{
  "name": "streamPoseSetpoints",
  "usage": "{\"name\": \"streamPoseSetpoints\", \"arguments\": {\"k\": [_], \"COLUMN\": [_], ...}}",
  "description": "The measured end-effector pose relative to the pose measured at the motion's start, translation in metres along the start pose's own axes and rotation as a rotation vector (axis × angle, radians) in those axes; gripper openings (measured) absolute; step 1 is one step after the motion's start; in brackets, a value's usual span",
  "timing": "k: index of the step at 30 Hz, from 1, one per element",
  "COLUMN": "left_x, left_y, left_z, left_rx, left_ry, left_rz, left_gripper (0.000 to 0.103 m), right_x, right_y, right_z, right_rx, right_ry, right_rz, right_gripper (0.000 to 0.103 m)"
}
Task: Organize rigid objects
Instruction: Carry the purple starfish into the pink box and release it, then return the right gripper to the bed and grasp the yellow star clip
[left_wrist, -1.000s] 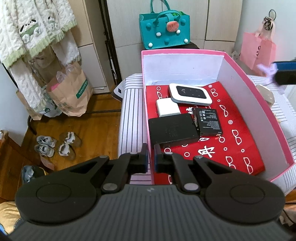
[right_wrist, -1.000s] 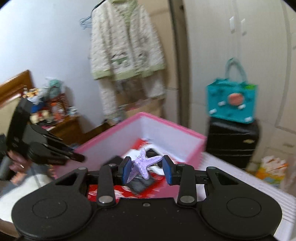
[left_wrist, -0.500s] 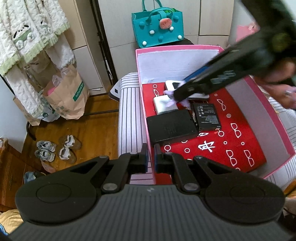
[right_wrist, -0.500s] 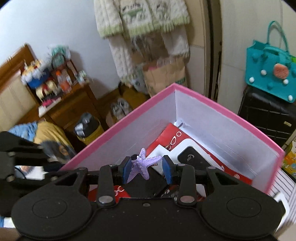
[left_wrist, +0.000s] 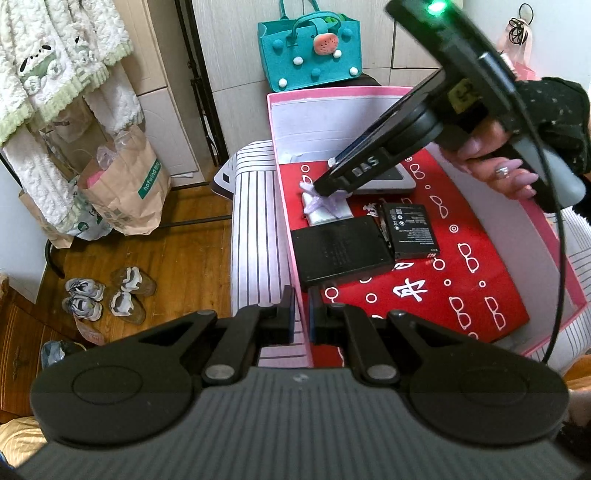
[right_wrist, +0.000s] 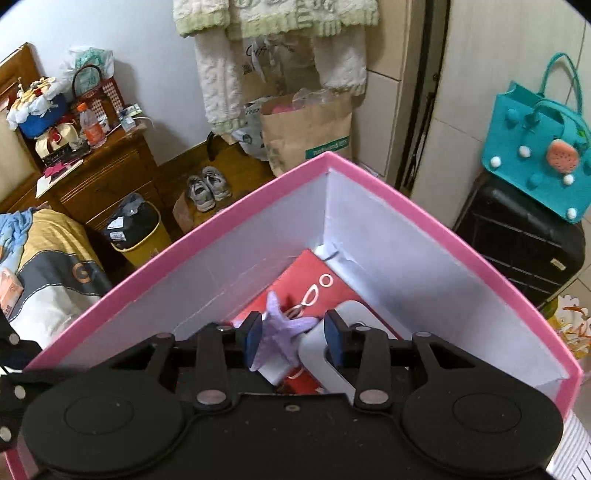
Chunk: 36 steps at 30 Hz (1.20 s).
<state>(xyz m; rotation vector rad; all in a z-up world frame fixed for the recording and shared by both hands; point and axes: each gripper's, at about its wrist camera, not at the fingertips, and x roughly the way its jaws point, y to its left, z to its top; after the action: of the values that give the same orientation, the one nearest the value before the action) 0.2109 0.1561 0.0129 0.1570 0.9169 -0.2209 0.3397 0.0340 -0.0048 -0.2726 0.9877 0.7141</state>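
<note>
An open pink box (left_wrist: 565, 273) lined with red patterned paper (left_wrist: 461, 280) holds a white router (left_wrist: 384, 179), a small white block (left_wrist: 328, 214), a flat black device (left_wrist: 341, 251) and a black battery (left_wrist: 410, 230). My left gripper (left_wrist: 303, 321) is shut on the box's near left wall. A hand holds my right gripper (left_wrist: 321, 188) low inside the box, near its far left corner. It is shut on a purple starfish (left_wrist: 321, 201), which hangs just over the white block. The right wrist view shows the starfish (right_wrist: 280, 332) between the blue pads of the right gripper (right_wrist: 293, 338).
The box rests on a striped surface (left_wrist: 255, 229). A teal bag (left_wrist: 310, 51) sits on a black suitcase (right_wrist: 517, 240) behind it. On the wooden floor to the left are a paper bag (left_wrist: 125, 184), shoes (left_wrist: 107, 291) and a bin (right_wrist: 136, 229).
My right gripper came in from the right with the starfish and sank into the box, toward its far left corner. The left gripper kept its hold on the wall.
</note>
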Motion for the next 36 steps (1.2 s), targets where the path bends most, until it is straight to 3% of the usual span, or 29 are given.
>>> {"name": "streamPoseSetpoints", "arguments": {"k": [8,14,20,30,36], "left_x": [0.001,0.002,0.004,0.004,0.006], "left_y": [-0.001,-0.002,-0.001,-0.005,-0.011], "left_z": [0.001,0.000,0.002,-0.001,-0.002], "left_rx": [-0.005,-0.006,-0.018,-0.030,-0.042], "left_ry": [-0.001,0.012,0.015,-0.005,-0.020], "left_rz": [0.005,0.008,0.010,0.037,0.075], "left_gripper": [0.007,0.007,0.007,0.005,0.005], "right_x": [-0.065,-0.132,-0.172,-0.176,-0.144], "right_y": [-0.010,-0.025,-0.039,-0.075,-0.090], "right_z": [-0.022,-0.063,-0.117,-0.223,-0.272], "right_rx": [0.045,0.089,0.128,0.294,0.394], "right_ry": [-0.094,-0.157,-0.206,-0.240,-0.238], "right_rz": [0.035,0.068,-0.010,-0.118,-0.171], "right_gripper": [0.047,0.049,0.049,0.051,0.055]}}
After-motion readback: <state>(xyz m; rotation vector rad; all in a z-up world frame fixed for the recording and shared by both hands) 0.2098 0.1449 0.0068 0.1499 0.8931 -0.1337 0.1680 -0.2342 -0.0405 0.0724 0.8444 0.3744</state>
